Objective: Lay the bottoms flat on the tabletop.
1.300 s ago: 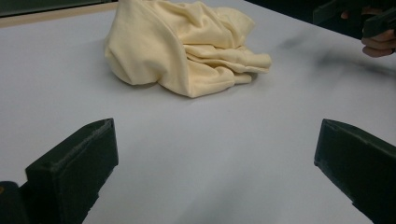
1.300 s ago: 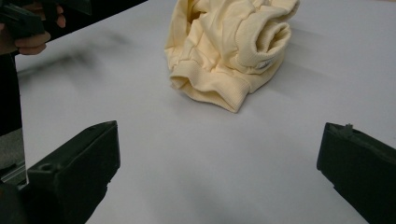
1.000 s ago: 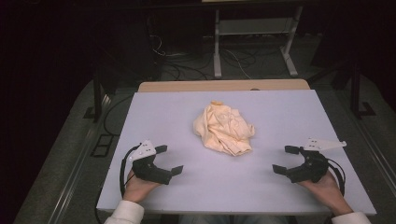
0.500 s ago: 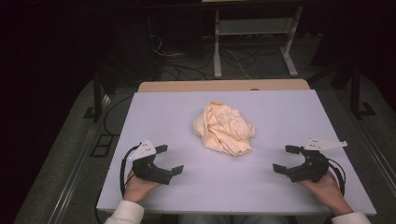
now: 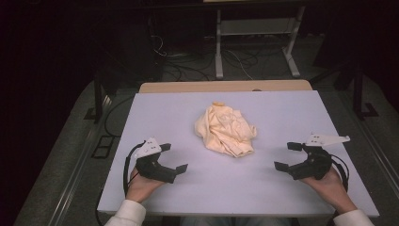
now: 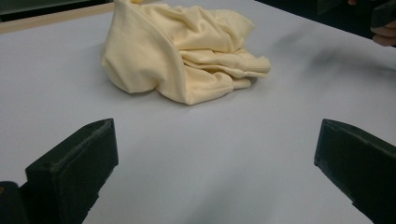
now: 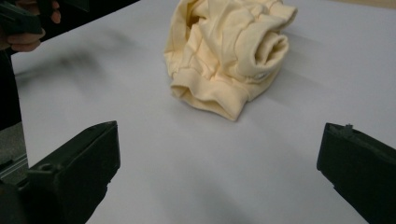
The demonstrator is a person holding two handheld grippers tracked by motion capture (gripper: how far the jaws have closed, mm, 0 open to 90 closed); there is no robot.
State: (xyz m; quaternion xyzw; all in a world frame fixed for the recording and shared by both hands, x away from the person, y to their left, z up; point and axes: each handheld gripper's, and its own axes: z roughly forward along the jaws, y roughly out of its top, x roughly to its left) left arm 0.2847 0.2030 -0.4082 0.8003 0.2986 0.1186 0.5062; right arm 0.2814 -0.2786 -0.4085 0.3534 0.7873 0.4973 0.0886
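Note:
A crumpled pale yellow cloth (image 5: 226, 130) lies bunched in the middle of the white table (image 5: 282, 108). In the left gripper view the cloth (image 6: 182, 51) sits ahead of the wide-apart black jaws; in the right gripper view the cloth (image 7: 231, 51) sits likewise ahead. My left gripper (image 5: 173, 157) rests open near the table's front left, a hand's width short of the cloth, with nothing between its jaws. At the front right my right gripper (image 5: 288, 156) also stands open and holds nothing, pointing toward the cloth.
A wooden strip (image 5: 226, 86) runs along the table's far edge. Beyond it are a metal stand (image 5: 254, 42) and cables (image 5: 188, 66) on the dark floor. The other hand (image 7: 23, 28) shows at the right gripper view's upper left.

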